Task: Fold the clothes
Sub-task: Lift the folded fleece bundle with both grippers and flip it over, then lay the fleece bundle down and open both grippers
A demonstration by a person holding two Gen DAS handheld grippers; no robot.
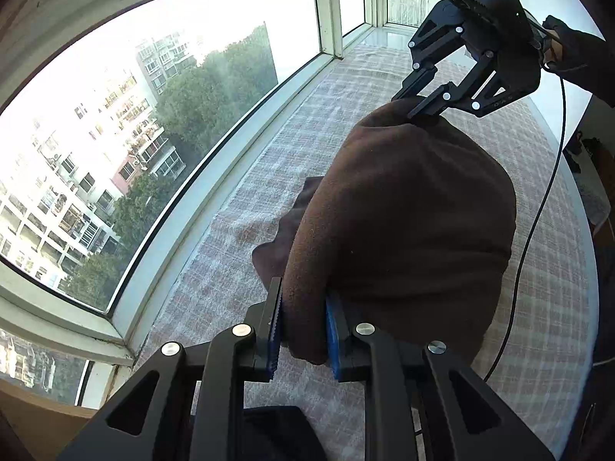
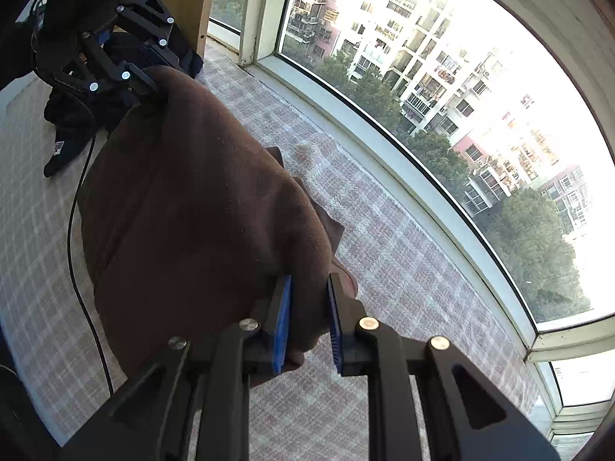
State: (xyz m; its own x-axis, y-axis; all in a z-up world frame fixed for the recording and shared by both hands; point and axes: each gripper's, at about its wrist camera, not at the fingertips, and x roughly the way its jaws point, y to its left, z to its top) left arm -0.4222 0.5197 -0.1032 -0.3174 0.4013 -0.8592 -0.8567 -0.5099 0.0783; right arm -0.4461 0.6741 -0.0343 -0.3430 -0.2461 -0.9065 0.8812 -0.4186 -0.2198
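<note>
Your left claw [image 1: 301, 330] is clamped on one end of the brown garment [image 1: 403, 207], and your right claw [image 2: 309, 322] pinches the other end (blue pads pressed into the fabric). The garment hangs lifted between them above the checked cloth [image 1: 315, 115] beside the window [image 1: 153, 115], its long axis running claw to claw.

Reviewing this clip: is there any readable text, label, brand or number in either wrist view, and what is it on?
Nothing fully legible.
Embossed lettering on the right gripper arm: too faint to read.
Small patch on the dark garment: blurred.
Red signs on the distant building: too small.
Brown garment: no text.
</note>
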